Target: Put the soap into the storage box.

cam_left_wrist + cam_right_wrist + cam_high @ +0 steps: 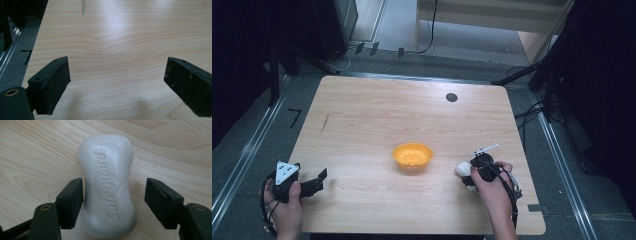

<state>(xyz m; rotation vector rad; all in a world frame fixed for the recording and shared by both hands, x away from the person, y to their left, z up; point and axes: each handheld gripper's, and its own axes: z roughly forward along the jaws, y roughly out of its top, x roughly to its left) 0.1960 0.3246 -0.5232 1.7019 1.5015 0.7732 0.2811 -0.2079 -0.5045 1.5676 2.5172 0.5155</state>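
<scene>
Two jaws of the right gripper (113, 203) straddle the white soap bar (108, 185) lying right of the orange bowl (412, 156); one pad touches, other's clear; next squeeze, lift; left gripper (117, 87) idles wide open.

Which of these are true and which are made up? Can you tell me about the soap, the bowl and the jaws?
1. The soap bar lies between the right gripper's jaws. True.
2. The soap is inside the orange bowl. False: it lies on the table, beside the bowl.
3. The left gripper holds a spoon. False: its jaws stand open over bare wood.
4. Both right jaws press the soap. False: one jaw stands clear of it.
5. The soap is white. True.
</scene>
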